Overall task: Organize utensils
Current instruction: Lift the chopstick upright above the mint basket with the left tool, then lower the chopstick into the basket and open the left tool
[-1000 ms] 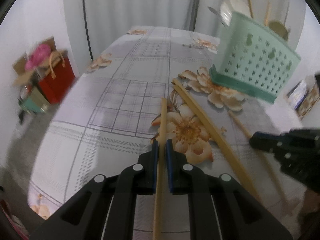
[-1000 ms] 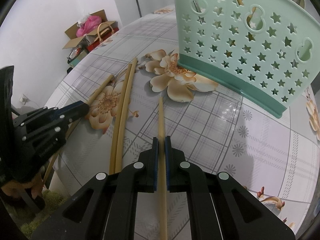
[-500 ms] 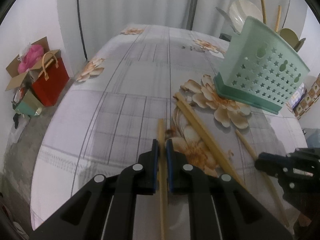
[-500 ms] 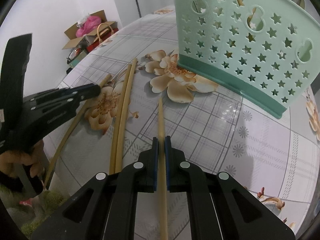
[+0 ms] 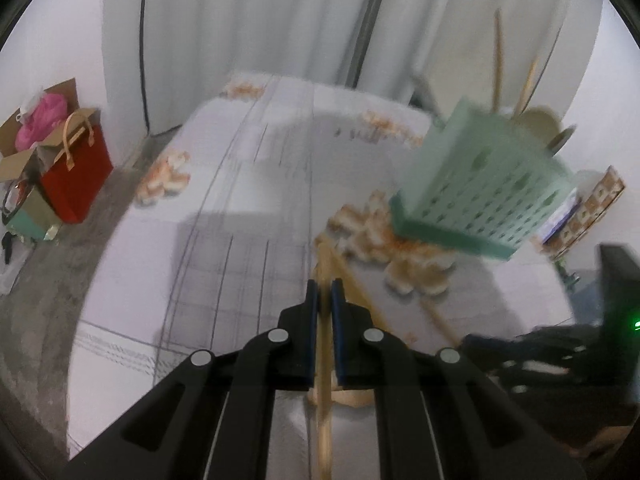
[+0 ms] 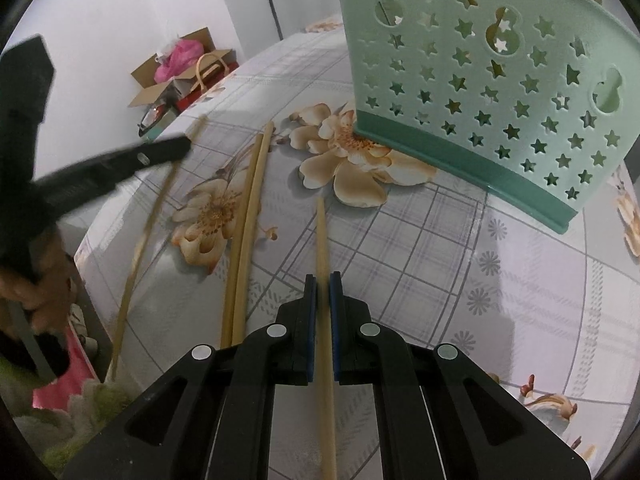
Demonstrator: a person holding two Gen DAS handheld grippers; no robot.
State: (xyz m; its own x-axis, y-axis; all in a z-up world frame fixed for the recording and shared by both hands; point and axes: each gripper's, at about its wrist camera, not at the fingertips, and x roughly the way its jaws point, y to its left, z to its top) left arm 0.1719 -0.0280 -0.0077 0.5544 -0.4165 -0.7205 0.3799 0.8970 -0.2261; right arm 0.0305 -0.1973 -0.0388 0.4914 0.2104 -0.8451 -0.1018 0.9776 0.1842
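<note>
- While raised above the worktop (image 6: 460,248), the left hand-held gripper (image 5: 325,288) pinches a chopstick (image 5: 323,400), angled toward the frame's centre.
- Lower centre of its view, the right hand-held gripper (image 6: 323,280) pinches another chopstick (image 6: 322,240) lying on the floral cloth.
- A mint utensil basket (image 6: 480,80) stands upper right; two loose chopsticks (image 6: 248,216) lie left of centre.
</note>
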